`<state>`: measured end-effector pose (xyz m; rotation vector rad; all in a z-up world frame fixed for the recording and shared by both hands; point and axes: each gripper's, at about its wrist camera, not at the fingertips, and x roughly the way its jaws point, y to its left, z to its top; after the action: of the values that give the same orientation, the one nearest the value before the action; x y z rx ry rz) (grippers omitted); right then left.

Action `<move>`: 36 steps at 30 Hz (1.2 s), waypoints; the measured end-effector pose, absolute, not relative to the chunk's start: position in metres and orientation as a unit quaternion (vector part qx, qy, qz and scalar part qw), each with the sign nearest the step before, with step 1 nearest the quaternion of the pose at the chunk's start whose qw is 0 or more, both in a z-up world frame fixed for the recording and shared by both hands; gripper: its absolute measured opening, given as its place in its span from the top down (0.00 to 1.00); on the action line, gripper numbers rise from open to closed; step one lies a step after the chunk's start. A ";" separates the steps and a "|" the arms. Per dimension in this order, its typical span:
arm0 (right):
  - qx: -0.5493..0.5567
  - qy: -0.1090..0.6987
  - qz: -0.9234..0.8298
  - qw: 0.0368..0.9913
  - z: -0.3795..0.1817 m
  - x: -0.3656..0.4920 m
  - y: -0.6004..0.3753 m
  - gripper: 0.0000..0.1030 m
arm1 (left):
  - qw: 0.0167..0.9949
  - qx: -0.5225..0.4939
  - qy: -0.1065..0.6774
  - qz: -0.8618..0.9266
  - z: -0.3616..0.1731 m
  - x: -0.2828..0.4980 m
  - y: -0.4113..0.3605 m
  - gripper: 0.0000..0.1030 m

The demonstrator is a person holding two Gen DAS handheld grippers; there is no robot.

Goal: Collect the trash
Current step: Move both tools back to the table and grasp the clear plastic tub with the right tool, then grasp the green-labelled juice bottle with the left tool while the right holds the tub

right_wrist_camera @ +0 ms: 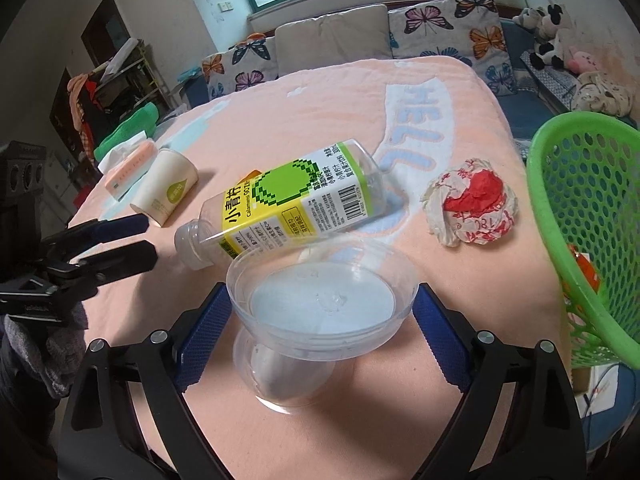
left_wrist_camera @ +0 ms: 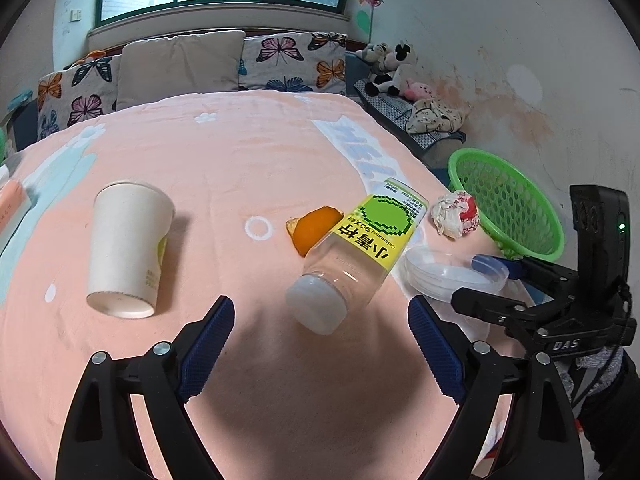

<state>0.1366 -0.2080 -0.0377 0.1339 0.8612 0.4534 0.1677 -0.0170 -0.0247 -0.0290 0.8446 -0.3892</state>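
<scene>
An empty clear bottle (left_wrist_camera: 352, 252) with a green-yellow label lies on the pink blanket, cap toward my left gripper (left_wrist_camera: 320, 322), which is open just short of it. A white paper cup (left_wrist_camera: 126, 248) lies on its side to the left. An orange peel (left_wrist_camera: 314, 226) sits behind the bottle. A crumpled red-and-white wrapper (right_wrist_camera: 472, 206) lies near the green basket (right_wrist_camera: 584, 216). My right gripper (right_wrist_camera: 322, 306) is open, its fingers on either side of a clear plastic cup (right_wrist_camera: 320, 312). I cannot tell whether the pads touch it. The bottle also shows in the right wrist view (right_wrist_camera: 288, 200).
The pink blanket (left_wrist_camera: 240, 152) covers a table or bed; its edge drops off at the right by the basket. A pink tissue box (right_wrist_camera: 128, 170) and a green cloth (right_wrist_camera: 128, 128) lie at the far left. Butterfly cushions (left_wrist_camera: 292, 62) line a sofa behind.
</scene>
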 end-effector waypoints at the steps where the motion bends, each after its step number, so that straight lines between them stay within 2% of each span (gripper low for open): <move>1: 0.066 0.412 0.218 0.882 -0.036 0.135 -0.210 0.12 | 0.894 -0.008 0.407 -0.189 -0.025 0.169 -0.019 0.17; 18: 0.084 0.378 0.185 0.903 -0.006 0.106 -0.258 0.13 | 0.878 0.068 0.414 -0.228 -0.036 0.212 -0.065 0.17; 23: 0.090 0.378 0.175 0.905 -0.007 0.105 -0.267 0.13 | 0.874 0.072 0.420 -0.235 -0.043 0.219 -0.070 0.26; 36: 0.095 0.380 0.165 0.905 -0.008 0.104 -0.273 0.13 | 0.867 0.094 0.417 -0.255 -0.048 0.228 -0.088 0.31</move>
<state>0.1037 -0.2729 -0.0081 0.1961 0.7852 0.3400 0.2280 -0.0879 -0.0479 0.1967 0.8738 -0.5332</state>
